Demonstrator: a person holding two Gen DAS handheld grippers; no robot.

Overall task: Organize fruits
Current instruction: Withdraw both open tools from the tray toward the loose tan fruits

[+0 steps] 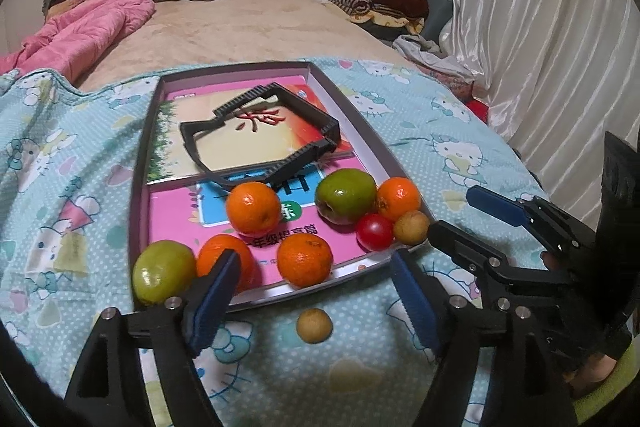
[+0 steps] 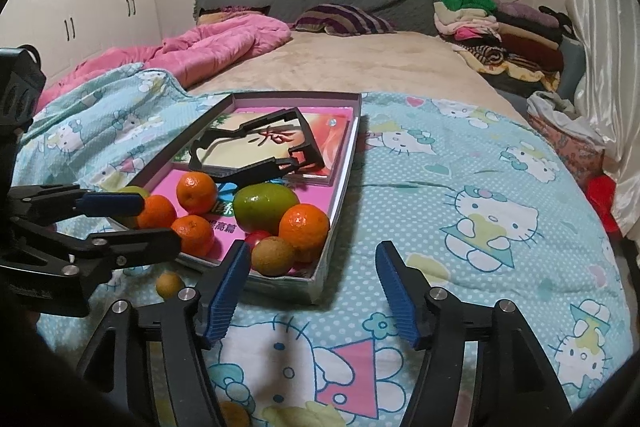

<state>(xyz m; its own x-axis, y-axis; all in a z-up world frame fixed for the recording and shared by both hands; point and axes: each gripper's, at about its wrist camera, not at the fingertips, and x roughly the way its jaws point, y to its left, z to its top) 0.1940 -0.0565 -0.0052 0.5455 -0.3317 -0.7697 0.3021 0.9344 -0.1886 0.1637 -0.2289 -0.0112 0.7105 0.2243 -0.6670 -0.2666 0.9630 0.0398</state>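
Through my left wrist view, going left to right, a green fruit (image 1: 163,270) sat at the lower left corner of the shallow box (image 1: 138,163), with a tangerine (image 1: 224,259) just beside it, partly behind my left finger. My left gripper (image 1: 314,301) stood wide, its blue pads (image 1: 212,301) apart with nothing pressed between them. Inside that gap a second tangerine (image 1: 304,259) lay at the box's near edge, and a small brown fruit (image 1: 314,325) lay outside the box on the cartoon-cat blanket (image 1: 360,379). Higher, at mid-frame, a third tangerine (image 1: 253,207) rested on the pink book (image 1: 172,215), below the black plastic frame (image 1: 260,131). Further right came a larger green fruit (image 1: 345,195), a red cherry tomato (image 1: 375,231), another small brown fruit (image 1: 411,227) and a fourth tangerine (image 1: 397,198), bunched and touching in the box's right corner. At the right edge my right gripper (image 1: 464,219) reached in, its tip near that bunch.

Through my right wrist view, the left gripper (image 2: 144,223) entered from the left edge over the fruit at the box's left corner. My right gripper (image 2: 314,289) was open fairly wide and empty, its left pad (image 2: 228,291) just in front of the brown fruit (image 2: 273,255), the blanket (image 2: 480,187) showing between the pads.
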